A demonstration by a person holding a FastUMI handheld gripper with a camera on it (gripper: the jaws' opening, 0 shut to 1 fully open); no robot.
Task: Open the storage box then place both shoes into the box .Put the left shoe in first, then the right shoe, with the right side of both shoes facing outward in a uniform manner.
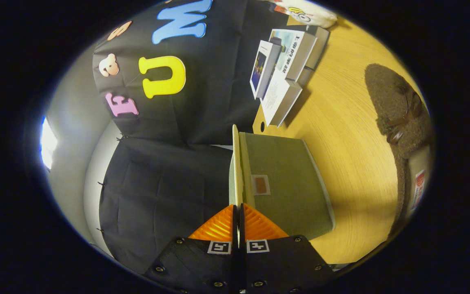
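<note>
The view is rolled sideways, so the wooden table [341, 122] stands to the right. On it sits the olive-green fabric storage box [288, 183] with a small brown patch on its face. Its thin pale lid [236, 163] stands edge-on, lifted away from the box body. My gripper [238, 214] is shut on the near edge of that lid, one finger on each side. Beyond the box lies a brown fuzzy shoe [398, 106] with a dark bow. Its pale labelled insole [418, 183] shows at the near end.
A stack of books and booklets [286, 69] lies on the table beyond the box, with a white soft toy [308, 12] past them. The black booth cloth [169, 175] hangs along the table's other side. A bare strip of wood separates box and shoe.
</note>
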